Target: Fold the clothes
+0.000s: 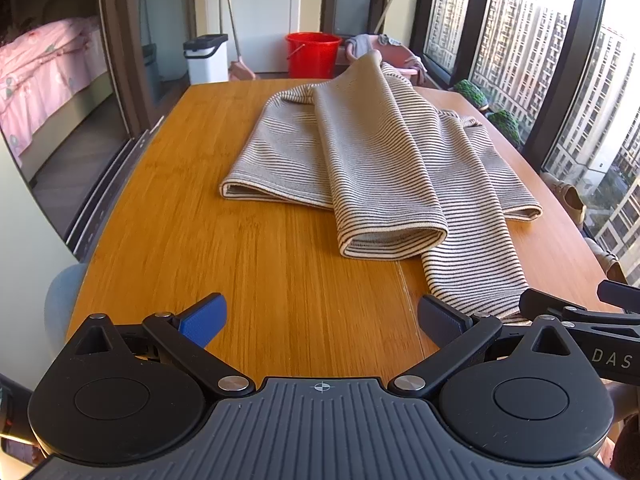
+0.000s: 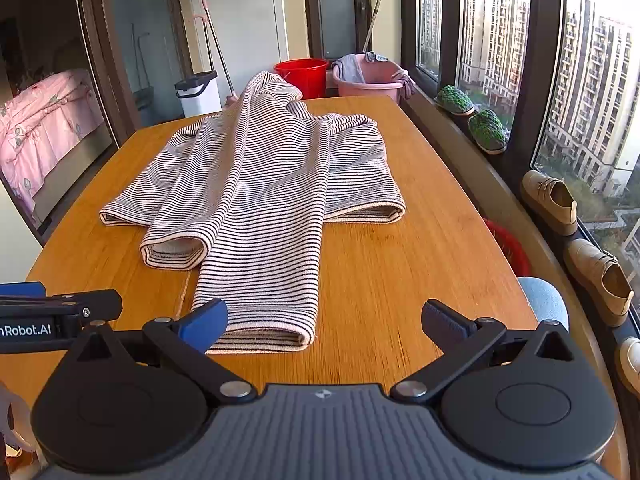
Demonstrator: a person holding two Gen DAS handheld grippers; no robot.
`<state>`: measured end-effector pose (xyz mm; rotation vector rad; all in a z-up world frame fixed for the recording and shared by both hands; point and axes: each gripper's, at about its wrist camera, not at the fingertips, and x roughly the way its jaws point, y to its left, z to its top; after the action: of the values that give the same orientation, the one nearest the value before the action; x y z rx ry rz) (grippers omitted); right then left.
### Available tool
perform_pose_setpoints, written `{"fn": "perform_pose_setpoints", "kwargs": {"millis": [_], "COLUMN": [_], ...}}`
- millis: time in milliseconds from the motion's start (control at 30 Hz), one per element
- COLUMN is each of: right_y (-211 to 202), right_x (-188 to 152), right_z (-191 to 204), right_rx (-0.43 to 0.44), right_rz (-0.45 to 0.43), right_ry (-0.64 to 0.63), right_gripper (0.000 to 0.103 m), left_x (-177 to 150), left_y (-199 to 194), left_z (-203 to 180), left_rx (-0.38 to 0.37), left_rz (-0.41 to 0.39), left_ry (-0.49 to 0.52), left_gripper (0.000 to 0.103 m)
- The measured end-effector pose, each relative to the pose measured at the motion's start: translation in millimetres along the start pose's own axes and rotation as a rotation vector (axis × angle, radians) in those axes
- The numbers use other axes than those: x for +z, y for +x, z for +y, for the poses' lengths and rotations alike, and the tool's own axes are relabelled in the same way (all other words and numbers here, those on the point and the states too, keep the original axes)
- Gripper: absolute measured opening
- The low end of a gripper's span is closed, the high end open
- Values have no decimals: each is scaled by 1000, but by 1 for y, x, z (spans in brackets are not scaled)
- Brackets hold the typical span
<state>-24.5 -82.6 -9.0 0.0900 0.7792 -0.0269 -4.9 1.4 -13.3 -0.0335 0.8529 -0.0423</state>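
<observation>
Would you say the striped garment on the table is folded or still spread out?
Partly folded: the striped garment has both sleeves laid over its body, one cuff reaching the near table edge.

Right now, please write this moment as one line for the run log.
left gripper: open, empty | right gripper: open, empty | striped garment: partly folded on table

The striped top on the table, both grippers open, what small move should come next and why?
Probably ease the right gripper forward onto the near sleeve cuff of the striped top. It is open and empty, and that sleeve lies loose across the body on the table, still to be folded.
</observation>
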Motion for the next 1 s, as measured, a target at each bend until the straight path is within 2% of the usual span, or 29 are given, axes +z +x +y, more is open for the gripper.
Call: {"fn": "perform_pose_setpoints", "kwargs": {"millis": [367, 600, 800, 1000], "right_y": [4, 12, 19, 38], "right_x": [-2, 1, 22, 72], "right_z": [-2, -3, 1, -6], "right_rx": [-3, -8, -41, 88], "right_rz": [13, 38, -24, -117], "right_ry": [-5, -17, -86, -73], "right_gripper": [103, 103, 103, 103], "left_x": [-2, -3, -3, -5], "left_y": [4, 9, 14, 17], "left_z": [1, 11, 29, 46], "left_rx": [1, -21, -59, -128], "left_rz": [11, -4, -14, -26], "left_ry": [-5, -54, -118, -160], "left_gripper": [103, 103, 103, 103]}}
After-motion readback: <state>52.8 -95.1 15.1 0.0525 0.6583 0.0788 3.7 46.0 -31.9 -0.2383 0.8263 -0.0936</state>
